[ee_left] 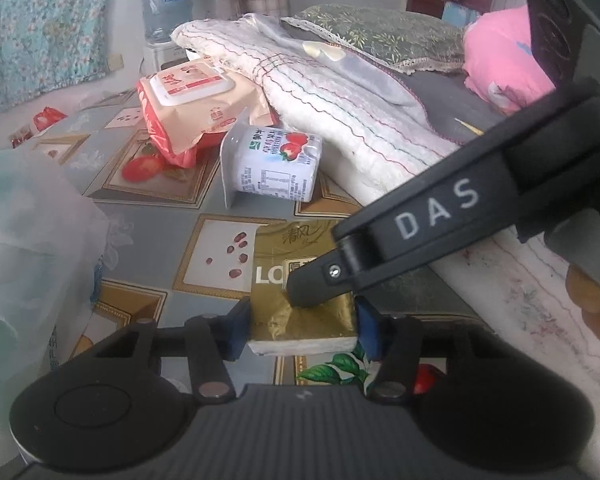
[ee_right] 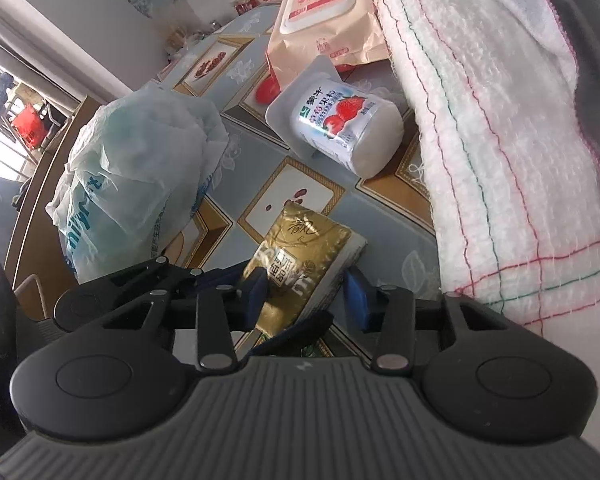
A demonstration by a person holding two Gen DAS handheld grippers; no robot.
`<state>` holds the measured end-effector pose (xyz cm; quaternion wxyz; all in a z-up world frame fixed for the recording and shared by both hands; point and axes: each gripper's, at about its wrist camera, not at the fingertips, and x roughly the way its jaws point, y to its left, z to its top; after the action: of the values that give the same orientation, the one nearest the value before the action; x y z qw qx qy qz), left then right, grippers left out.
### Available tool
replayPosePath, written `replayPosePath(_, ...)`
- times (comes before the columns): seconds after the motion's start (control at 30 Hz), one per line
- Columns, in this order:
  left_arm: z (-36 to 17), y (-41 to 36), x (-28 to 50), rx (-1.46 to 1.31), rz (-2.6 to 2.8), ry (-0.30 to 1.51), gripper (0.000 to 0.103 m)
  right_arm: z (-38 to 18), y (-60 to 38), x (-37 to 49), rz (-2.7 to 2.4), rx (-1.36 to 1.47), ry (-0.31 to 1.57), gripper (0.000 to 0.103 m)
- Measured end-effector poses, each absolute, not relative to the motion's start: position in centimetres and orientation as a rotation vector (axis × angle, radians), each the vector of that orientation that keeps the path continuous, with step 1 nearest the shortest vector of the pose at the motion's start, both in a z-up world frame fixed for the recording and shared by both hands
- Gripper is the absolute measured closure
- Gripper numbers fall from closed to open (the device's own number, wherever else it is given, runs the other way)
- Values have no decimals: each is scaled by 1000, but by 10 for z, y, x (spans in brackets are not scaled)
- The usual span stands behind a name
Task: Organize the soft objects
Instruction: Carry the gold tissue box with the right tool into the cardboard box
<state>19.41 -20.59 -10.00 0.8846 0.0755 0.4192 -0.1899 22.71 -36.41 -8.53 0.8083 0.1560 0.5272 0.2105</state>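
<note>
**Task status (judged):** early stage.

- Gold tissue pack (ee_left: 296, 240): flat on the table (ee_left: 148, 216), close to the table edge bordering the white stitched blanket (ee_left: 320, 92). Not yet lifted.
- Left gripper (ee_left: 304, 332): at the near end of the pack, blue pads flush against its two opposite sides, pinching it.
- Right gripper (ee_right: 306, 294): across the same pack, fingers partly spread. One pad over the gold top face, the other just beside the white side edge. Firm pressure impossible to confirm.
- No sorted group and no destination container evident.
- Still loose on the table:
  - wet-wipes pack (ee_left: 188, 92) toward the far edge, against the blanket
  - yoghurt cup (ee_left: 276, 164) on its side, between wipes and tissue pack
  - plastic bag (ee_right: 132, 168) at the edge opposite the blanket
- Remaining, as estimated: lift and placement of the tissue pack, then handling of the other soft items.

**View differences**

- Left wrist view only: one black finger of the right gripper down on the top face of the pack. Pink cushion (ee_left: 500, 68) on the bed beyond the blanket.
- Right wrist view only: full outline of the plastic bag, the white paper edge of the pack, and the narrow gap beside the right-hand pad.
</note>
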Motion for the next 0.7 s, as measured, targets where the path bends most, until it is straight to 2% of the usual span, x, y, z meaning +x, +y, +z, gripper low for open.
replayPosePath(0.43, -67, -191, 162, 148, -371, 772, 49, -47, -354, 199, 485, 321, 1043, 65)
replayPosePath(0.7, -19, -130, 114, 81, -217, 619, 49, 5, -291, 175, 648, 246, 905, 65)
